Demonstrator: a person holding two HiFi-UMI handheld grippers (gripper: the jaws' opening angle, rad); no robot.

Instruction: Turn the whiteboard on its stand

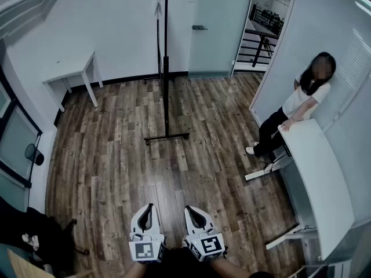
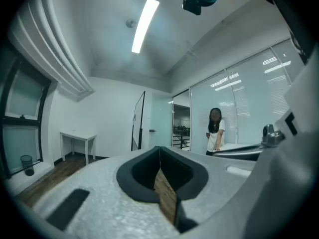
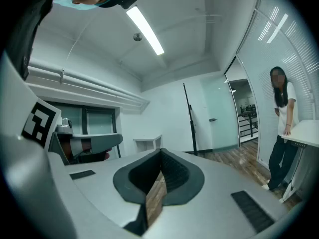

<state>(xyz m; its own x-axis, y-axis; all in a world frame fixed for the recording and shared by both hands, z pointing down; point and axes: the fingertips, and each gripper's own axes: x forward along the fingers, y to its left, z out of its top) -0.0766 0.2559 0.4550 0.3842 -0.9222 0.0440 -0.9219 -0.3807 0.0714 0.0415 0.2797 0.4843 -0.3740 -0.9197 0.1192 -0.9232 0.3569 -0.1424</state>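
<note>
Approach step: whiteboard (image 1: 166, 51) not reached yet.
My left tool (image 1: 149, 207) and right tool (image 1: 189, 209) are closed and empty; the board stands edge-on, far centre, well apart. Next I'd walk up and open for its edge.

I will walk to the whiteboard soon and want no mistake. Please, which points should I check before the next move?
1. Whiteboard within reach: not ok, it stands far across the floor.
2. Left gripper empty: ok, jaws together, nothing between.
3. Right gripper empty: ok, jaws together, nothing between.
4. Path to the stand base: ok, only bare floor shows.
5. Person away from the whiteboard: ok, standing by the white desk at the right.
6. Whiteboard free to turn on its stand: cannot tell, too small.
</note>
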